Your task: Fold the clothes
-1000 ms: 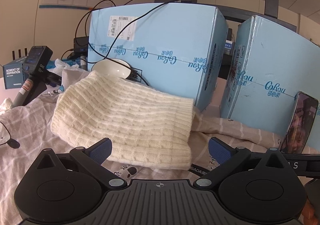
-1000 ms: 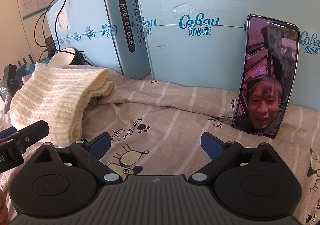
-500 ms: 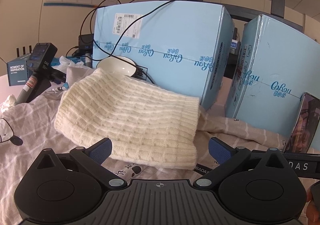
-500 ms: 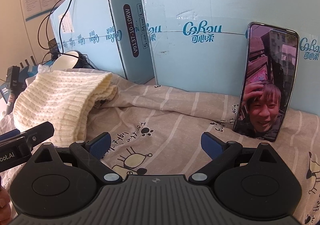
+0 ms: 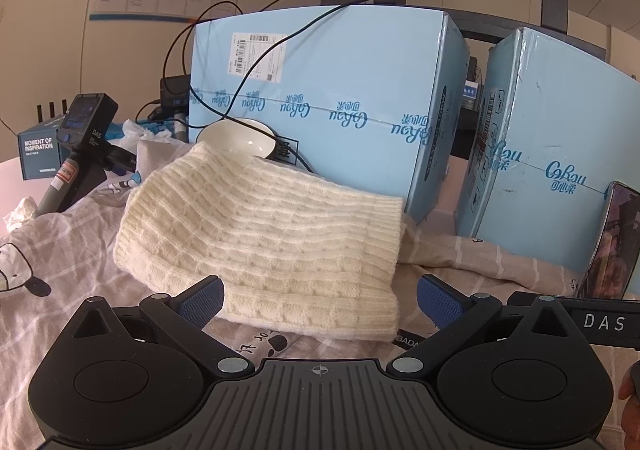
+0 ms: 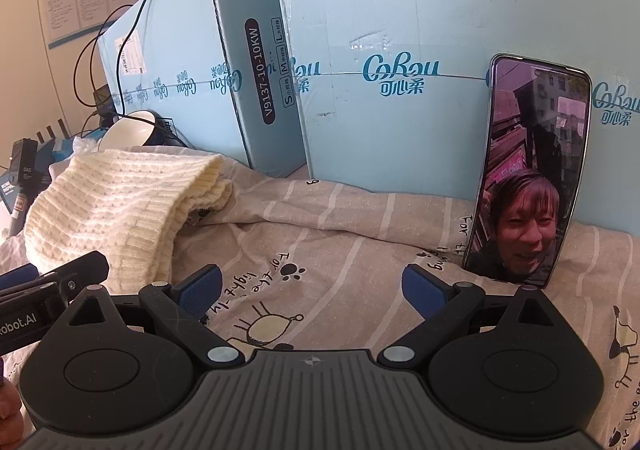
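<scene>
A cream cable-knit sweater lies folded on a beige striped printed sheet. In the right wrist view the sweater sits at the left. My left gripper is open and empty, just in front of the sweater's near edge. My right gripper is open and empty over the bare sheet, right of the sweater. Part of the left gripper shows at the right wrist view's left edge.
Two light blue cartons stand behind the sheet. A phone leans upright against the right carton. A white bowl and cables lie behind the sweater. A black handheld device stands at the left.
Both grippers have drawn back and shifted slightly, so the sweater and cartons sit a little further right in view. Both stay open. The sweater has not moved.
</scene>
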A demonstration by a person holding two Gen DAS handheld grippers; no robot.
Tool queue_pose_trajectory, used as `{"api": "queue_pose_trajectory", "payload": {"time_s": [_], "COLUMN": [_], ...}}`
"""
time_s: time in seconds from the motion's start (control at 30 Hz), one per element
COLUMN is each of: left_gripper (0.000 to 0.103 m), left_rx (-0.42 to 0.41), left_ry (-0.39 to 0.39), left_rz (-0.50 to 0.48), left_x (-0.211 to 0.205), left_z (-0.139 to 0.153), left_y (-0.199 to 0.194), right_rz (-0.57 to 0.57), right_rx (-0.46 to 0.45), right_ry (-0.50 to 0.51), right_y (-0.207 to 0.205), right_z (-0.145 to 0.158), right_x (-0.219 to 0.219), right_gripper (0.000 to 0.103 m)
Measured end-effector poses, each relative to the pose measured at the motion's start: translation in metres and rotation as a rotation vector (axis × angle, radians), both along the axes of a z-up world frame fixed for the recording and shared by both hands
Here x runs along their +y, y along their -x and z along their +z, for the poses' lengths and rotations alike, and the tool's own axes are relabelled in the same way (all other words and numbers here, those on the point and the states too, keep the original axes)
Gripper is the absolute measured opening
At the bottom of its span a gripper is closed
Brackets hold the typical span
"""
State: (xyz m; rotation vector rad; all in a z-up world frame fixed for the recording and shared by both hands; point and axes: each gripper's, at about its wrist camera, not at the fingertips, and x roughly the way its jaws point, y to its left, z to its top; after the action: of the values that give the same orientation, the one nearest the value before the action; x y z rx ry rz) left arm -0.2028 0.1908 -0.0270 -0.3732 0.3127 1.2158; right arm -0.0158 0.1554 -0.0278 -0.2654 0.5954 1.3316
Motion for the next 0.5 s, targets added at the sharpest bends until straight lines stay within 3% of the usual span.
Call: {"api": "queue_pose_trajectory", "payload": {"time_s": [0.5], "left_gripper": [0.103], "left_rx": [0.016], "left_ry": [0.001], "left_rz": [-0.009], "left_x": [0.0006], "left_z": [-0.0018], "left_y": [-0.0028], "right_rz": [0.002], "right_rx": [0.001], "right_ry": [-0.005], "right_y": [0.0002], "right_z": [0.0006], "right_x": [-0.0012], "right_gripper": [0.097]}}
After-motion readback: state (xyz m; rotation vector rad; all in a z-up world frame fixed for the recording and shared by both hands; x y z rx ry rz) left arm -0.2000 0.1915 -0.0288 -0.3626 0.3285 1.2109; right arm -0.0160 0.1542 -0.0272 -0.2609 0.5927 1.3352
